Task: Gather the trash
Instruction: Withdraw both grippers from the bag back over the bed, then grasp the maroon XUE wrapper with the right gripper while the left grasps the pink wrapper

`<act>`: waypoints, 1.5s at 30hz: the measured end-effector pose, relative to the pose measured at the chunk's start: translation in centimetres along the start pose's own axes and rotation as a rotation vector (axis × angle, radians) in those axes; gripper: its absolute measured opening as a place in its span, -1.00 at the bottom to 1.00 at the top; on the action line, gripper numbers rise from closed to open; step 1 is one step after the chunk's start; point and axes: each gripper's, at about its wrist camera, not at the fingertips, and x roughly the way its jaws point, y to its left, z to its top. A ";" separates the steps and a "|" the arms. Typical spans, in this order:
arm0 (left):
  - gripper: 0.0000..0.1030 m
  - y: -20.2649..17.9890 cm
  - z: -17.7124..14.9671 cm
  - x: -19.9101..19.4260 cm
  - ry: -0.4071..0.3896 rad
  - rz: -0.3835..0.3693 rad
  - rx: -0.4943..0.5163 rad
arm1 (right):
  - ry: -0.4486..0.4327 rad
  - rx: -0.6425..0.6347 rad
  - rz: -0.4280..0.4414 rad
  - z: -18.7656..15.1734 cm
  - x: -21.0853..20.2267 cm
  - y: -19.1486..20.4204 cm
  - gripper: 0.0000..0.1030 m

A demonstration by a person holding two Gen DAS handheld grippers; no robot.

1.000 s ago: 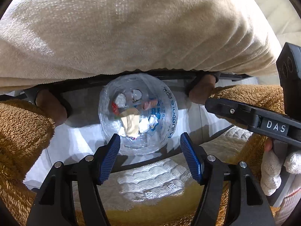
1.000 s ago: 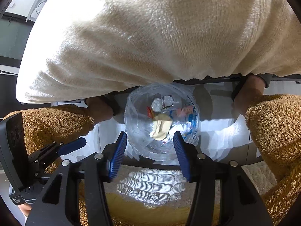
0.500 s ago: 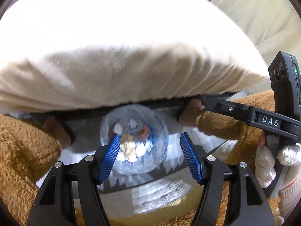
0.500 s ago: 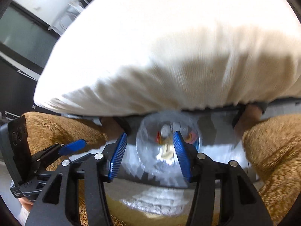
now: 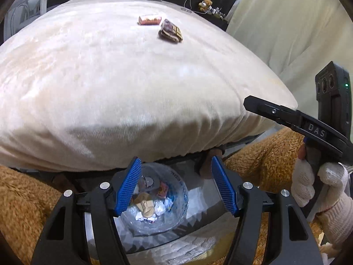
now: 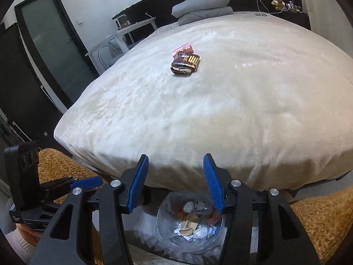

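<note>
On the bed (image 5: pixel 132 84), two wrappers: a dark one (image 5: pixel 170 32) and a pink one (image 5: pixel 149 19) just behind. Below the bed's foot, one trash bag (image 5: pixel 167 218). Both left gripper (image 5: pixel 176 186) and right gripper (image 6: pixel 174 182) fingers apart, empty. Only the right view shows the door (image 6: pixel 55 42).

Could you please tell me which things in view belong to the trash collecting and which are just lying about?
For the job:
- brown wrapper on the bed
- pink wrapper behind it
- clear trash bag on the floor
- left tongs and right tongs, both open

Lying about:
- folded grey blanket
- teddy bear
- bed
</note>
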 end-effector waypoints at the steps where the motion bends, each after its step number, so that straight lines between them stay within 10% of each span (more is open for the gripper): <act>1: 0.26 0.0 0.5 -0.1 -0.009 -0.003 0.001 | -0.002 -0.003 -0.001 0.5 0.1 0.0 0.02; 28: 0.26 5.6 14.9 0.3 -0.146 0.055 0.027 | -0.019 -0.019 -0.049 13.8 12.6 -1.5 0.70; 39: 0.26 7.6 17.0 1.5 -0.145 0.063 0.014 | -0.027 -0.049 -0.073 16.8 16.6 -1.3 0.69; 45: 0.26 8.5 17.7 2.3 -0.132 0.062 -0.008 | -0.009 -0.116 -0.150 17.5 18.3 -0.3 0.33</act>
